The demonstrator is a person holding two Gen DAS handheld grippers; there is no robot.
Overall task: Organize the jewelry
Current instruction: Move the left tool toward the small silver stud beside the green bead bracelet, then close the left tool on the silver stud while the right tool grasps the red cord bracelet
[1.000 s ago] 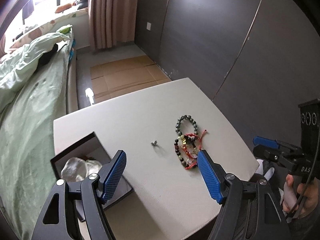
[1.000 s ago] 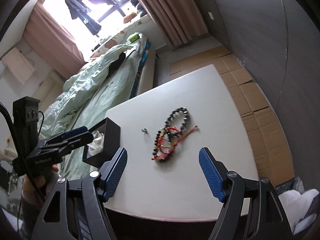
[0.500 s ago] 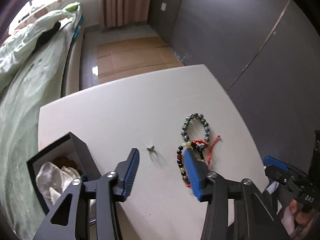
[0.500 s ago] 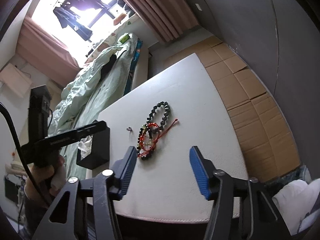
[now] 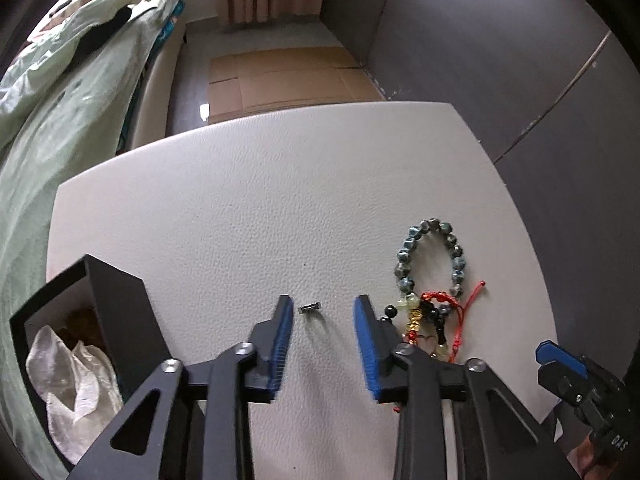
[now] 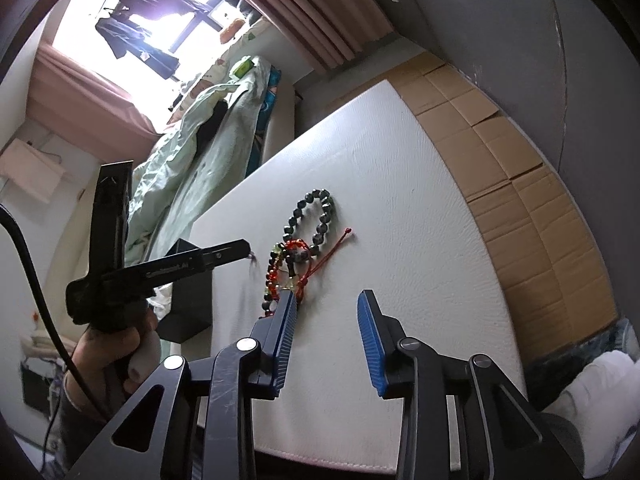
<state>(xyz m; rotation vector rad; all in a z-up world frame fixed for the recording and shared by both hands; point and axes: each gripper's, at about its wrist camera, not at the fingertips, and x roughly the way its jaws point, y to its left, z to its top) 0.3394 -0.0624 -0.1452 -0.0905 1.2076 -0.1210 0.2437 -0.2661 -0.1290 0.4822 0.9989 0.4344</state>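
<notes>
A small silver ring [image 5: 311, 308] lies on the white table [image 5: 256, 200]. My left gripper [image 5: 323, 312] is open and low over the table, its blue fingers on either side of the ring, not touching it. A grey-green bead bracelet [image 5: 430, 254] and a tangle of mixed-bead and red-cord bracelets [image 5: 432, 318] lie just right of it. An open black box [image 5: 104, 312] with white cloth inside stands at the left. My right gripper [image 6: 326, 300] is open and empty near the front edge, beside the bracelets [image 6: 298, 256].
A bed with a green quilt [image 5: 60, 92] runs along the table's left side. Flattened cardboard [image 5: 288, 80] covers the floor beyond the table. A dark wall [image 5: 500, 40] stands to the right. The left gripper [image 6: 224, 258] shows in the right wrist view, in front of the box [image 6: 188, 300].
My left gripper has moved forward and down to the ring and its jaws have narrowed around it. My right gripper has also narrowed and drawn closer to the bracelets.
</notes>
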